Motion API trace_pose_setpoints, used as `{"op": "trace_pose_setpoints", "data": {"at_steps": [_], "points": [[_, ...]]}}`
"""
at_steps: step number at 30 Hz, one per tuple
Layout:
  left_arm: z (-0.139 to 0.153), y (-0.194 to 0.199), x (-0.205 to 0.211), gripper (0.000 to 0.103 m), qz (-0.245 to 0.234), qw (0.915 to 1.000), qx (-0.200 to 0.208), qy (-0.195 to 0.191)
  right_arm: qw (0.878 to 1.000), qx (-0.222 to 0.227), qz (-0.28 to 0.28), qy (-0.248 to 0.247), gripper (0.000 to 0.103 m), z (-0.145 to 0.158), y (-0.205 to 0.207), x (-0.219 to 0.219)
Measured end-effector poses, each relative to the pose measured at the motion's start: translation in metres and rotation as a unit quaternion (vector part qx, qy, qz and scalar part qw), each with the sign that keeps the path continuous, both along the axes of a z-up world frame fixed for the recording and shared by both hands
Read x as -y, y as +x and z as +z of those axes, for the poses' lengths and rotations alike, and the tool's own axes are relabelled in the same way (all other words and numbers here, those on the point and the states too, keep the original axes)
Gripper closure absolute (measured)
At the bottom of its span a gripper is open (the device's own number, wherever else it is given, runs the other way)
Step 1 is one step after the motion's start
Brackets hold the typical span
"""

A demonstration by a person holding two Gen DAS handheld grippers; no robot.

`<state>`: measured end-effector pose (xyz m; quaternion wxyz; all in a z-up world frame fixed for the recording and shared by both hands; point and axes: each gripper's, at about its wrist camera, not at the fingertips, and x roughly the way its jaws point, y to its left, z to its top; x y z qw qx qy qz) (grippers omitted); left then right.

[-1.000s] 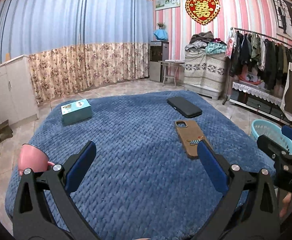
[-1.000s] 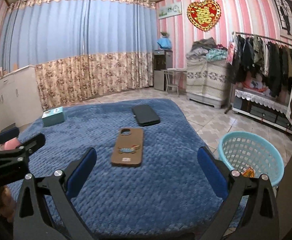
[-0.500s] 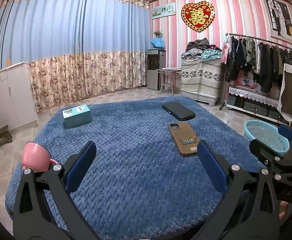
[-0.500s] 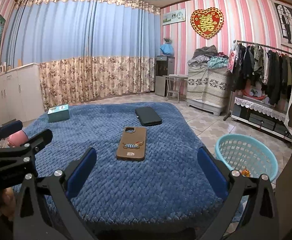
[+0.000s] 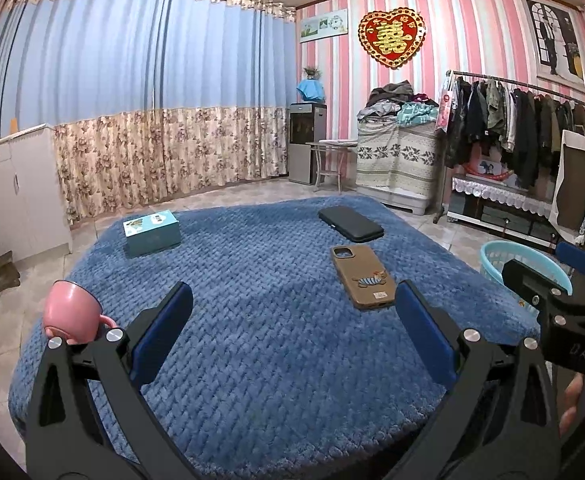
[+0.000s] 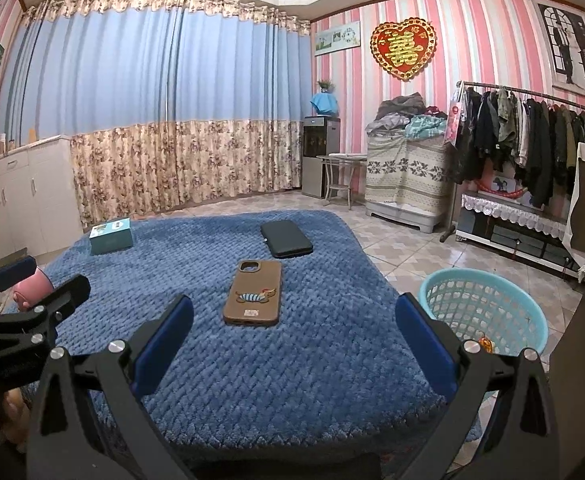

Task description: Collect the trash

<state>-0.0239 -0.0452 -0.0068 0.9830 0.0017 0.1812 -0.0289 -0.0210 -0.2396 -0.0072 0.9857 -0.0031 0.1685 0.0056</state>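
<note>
Both pairs of fingers stood wide apart and held nothing: the left gripper (image 5: pixel 292 330) and the right gripper (image 6: pixel 292 330) hovered over the near edge of the blue blanket (image 5: pixel 260 320). No obvious scrap of trash lay on the blanket. What showed there was a brown phone case (image 6: pixel 254 294) just ahead of the right fingers, a black case (image 6: pixel 286 239) farther beyond it, a teal box (image 5: pixel 151 233) well ahead of the left fingers toward their left, and a pink cup (image 5: pixel 74 316) close outside the left finger of the left gripper, at the blanket's edge.

By my reading, the collecting looked close to finished, or the next piece was yet to be chosen. To do the step well, the person would first have to decide which item counted as rubbish; the teal box seemed the likeliest, though that could not be settled from these views. A flat, light thing on plush fabric would call for fingers lowered straight down, one to each long side, closing gently so the pile did not bunch under it.

The light-blue basket (image 6: pixel 484 308) stood on the tiled floor to the right of the right fingers, beside the blanket. Something small and orange-yellow (image 6: pixel 485 345) lay at its bottom; otherwise it appeared nearly empty. The cup's inside was not visible.
</note>
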Motion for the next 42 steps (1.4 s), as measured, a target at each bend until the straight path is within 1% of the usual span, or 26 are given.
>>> {"op": "trace_pose_setpoints", "data": {"at_steps": [6, 16, 42], "points": [[0.0013, -0.0049, 0.0009, 0.005, 0.006, 1.0, 0.006, -0.002, 1.0, 0.0, 0.002, -0.004, 0.004, -0.0024, 0.0008, -0.002], [0.0053, -0.0076, 0.0004, 0.005, 0.002, 0.9999, 0.01, -0.007, 1.0, 0.003, 0.0, -0.002, 0.004, -0.004, 0.0004, -0.0024], [0.0065, -0.0032, -0.0052, 0.005, 0.005, 0.9999, 0.01, -0.007, 1.0, 0.006, -0.001, 0.001, 0.004, -0.0046, -0.0008, -0.0028]]}}
